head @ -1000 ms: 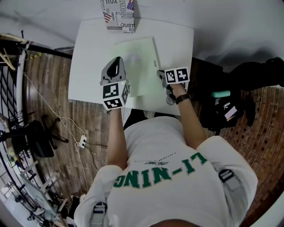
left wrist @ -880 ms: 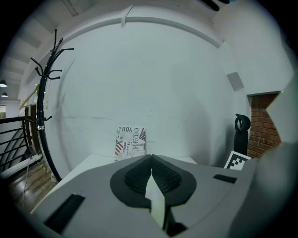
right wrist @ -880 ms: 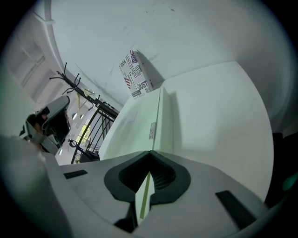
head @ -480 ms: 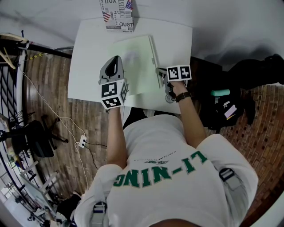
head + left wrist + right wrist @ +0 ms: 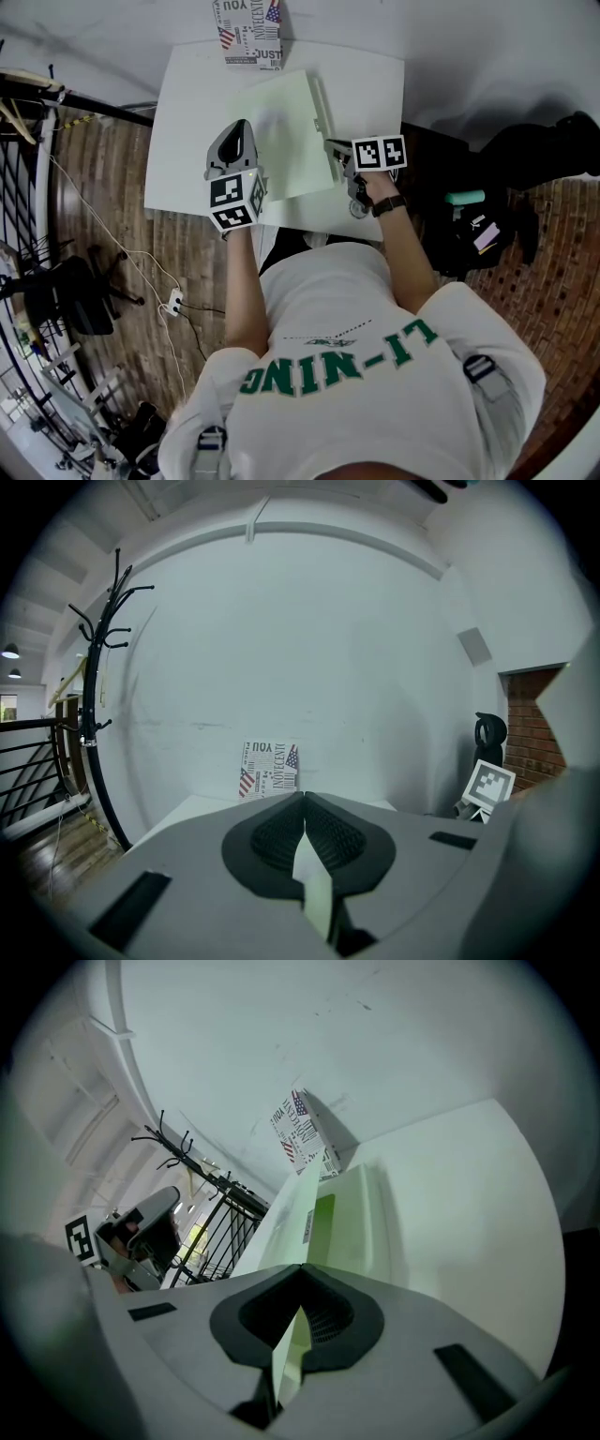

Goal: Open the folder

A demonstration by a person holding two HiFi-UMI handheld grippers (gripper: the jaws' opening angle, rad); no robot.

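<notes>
Head view: counted one pale green folder on one white table, right of the table's middle. Spotted one printed box standing at the far edge, just beyond the folder. Counted two grippers, one to each side of the folder: left gripper at its left edge, right gripper at its right edge, toward the near corner. Noted one marker cube on each, two in all: left cube, right cube.

Left gripper view: found the left gripper pinched shut, pads pressed on one thin pale green sheet of the folder. Caught the printed box straight ahead on the table. Picked out one black coat stand at the left, and the right cube off to the right.

Right gripper view: found the right gripper clamped tight as well, gripping one thin green edge of the folder. Saw the folder's thick side stretching away toward the printed box, with bare table to its right. Glimpsed the left cube and the coat stand beyond.
</notes>
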